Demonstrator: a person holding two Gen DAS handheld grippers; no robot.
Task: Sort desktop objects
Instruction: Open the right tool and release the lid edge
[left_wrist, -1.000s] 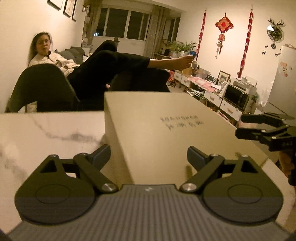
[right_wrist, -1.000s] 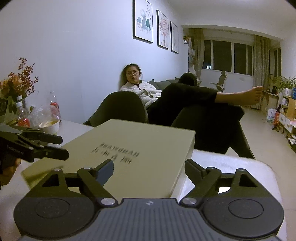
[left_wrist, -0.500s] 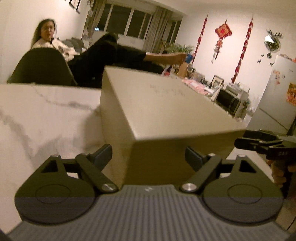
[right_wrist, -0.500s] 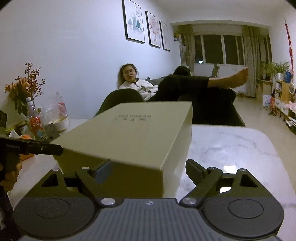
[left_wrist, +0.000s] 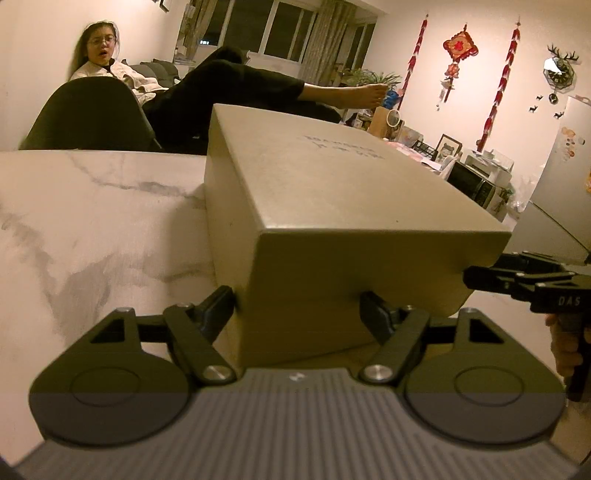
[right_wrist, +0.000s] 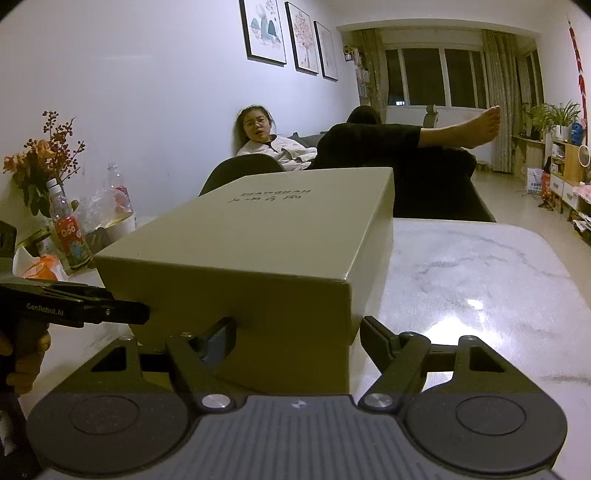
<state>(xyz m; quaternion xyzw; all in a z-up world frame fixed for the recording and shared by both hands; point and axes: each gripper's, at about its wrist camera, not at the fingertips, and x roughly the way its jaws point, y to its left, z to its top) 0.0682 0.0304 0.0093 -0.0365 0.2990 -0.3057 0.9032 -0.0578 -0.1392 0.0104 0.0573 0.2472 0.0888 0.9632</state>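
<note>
A big beige box sits on the white marble table, filling the middle of both wrist views, printed lettering on its lid. The left gripper straddles the box's near corner from six o'clock, jaws closing, the corner between the fingers; whether the pads press on the cardboard I can't tell. The right gripper does the same at the opposite near corner, jaws closing, its left finger against the front face, its right finger just clear of the side. In the left view the right gripper pokes in at three o'clock. Drink bottles and orange flowers stand at nine o'clock beyond the box. A person reclines at twelve o'clock.
</note>
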